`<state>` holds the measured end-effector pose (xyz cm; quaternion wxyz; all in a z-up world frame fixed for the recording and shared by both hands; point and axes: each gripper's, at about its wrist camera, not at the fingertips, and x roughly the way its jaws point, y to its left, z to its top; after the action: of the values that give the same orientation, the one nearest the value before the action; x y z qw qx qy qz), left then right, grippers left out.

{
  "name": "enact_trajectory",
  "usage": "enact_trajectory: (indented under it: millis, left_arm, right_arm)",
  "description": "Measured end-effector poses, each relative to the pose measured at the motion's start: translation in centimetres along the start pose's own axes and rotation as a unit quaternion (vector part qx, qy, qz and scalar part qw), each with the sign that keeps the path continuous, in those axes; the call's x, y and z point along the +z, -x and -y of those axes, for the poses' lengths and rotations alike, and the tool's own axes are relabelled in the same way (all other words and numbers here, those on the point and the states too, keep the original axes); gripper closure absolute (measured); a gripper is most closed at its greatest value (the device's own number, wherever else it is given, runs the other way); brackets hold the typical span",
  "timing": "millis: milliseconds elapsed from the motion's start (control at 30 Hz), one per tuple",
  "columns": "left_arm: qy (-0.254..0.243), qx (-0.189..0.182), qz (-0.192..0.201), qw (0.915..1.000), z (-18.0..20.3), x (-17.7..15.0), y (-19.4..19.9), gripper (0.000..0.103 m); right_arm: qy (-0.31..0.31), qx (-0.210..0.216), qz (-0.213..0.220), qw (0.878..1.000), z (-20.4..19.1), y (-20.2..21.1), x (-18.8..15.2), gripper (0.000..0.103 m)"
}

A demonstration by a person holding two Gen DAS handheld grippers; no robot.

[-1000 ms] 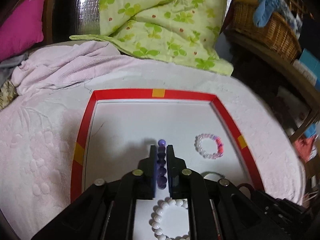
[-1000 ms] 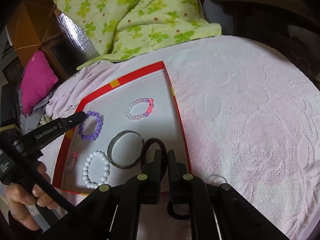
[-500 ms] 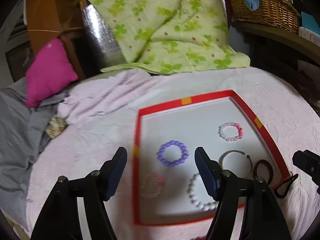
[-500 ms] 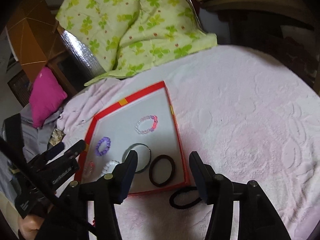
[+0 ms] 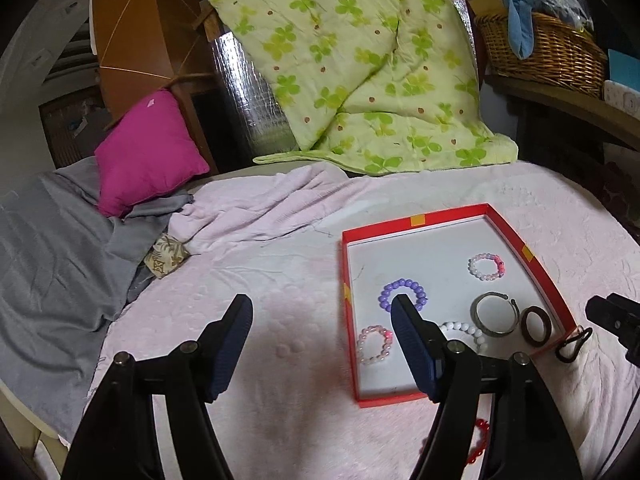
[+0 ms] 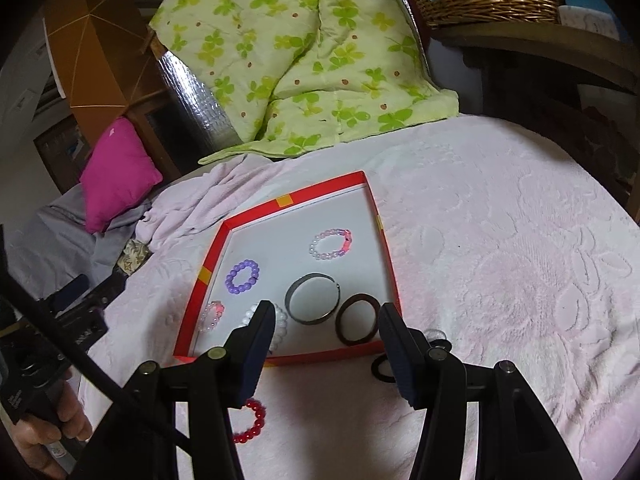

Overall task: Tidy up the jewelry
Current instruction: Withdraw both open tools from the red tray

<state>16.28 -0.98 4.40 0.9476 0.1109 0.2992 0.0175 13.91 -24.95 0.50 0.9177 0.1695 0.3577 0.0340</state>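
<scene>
Red tray [image 6: 387,252] sits on the bed [image 6: 500,280], white floor, yellow tape tabs on the rim.

In the tray, six pieces, all flat and apart from each other:
- purple bracelet [image 6: 242,277], left-middle, near the left wall
- pink/white bracelet [image 6: 331,244] with a bright pink section, far right part
- metal bangle [image 6: 313,298], centre, open-ended
- brown hair tie [image 6: 358,319], near right corner, just beside the bangle
- white bracelet [image 6: 280,322], near edge, partly hidden behind the right gripper's left finger
- pale pink bracelet [image 6: 212,316], near left corner

Outside the tray, on the bed:
- red bracelet [image 6: 250,420], just in front of the near wall
- black hair tie [image 6: 382,368], at the near right corner, just outside the wall
- one small clear ring [image 6: 435,335] beside it, can't make out what it is

Left gripper [image 5: 320,344]: fingers wide apart, nothing between them, hovering over the bed left of the tray; its right finger overlaps the tray's left part in the left wrist view. Same view confirms the purple bracelet [image 5: 403,294] lying loose on the tray floor.

Right gripper [image 6: 326,348]: fingers wide apart, empty, above the tray's near edge.

Around: green clover quilt [image 6: 304,52] at the bed's head, magenta cushion [image 6: 116,174] and grey cloth [image 5: 52,264] to the left, wicker basket [image 5: 548,52] on a shelf far right.
</scene>
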Motion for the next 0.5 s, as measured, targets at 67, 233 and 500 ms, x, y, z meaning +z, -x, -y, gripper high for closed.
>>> enact_trajectory:
  millis: [67,233,500]
  left_arm:
    - [-0.001,0.0,0.005,1.0,-0.4,-0.1,0.3,0.031]
    - [-0.003,0.003,0.004,1.0,-1.1,-0.4,0.5,0.031]
    - [-0.005,0.007,0.008,0.9999,-1.7,-0.6,0.8,0.031]
  right_arm:
    - [0.004,0.001,0.0,1.0,-0.3,0.1,0.0,0.046]
    - [0.014,0.002,0.0,1.0,-1.3,0.2,-0.2,0.046]
    - [0.023,0.004,0.001,1.0,-1.8,0.4,-0.2,0.046]
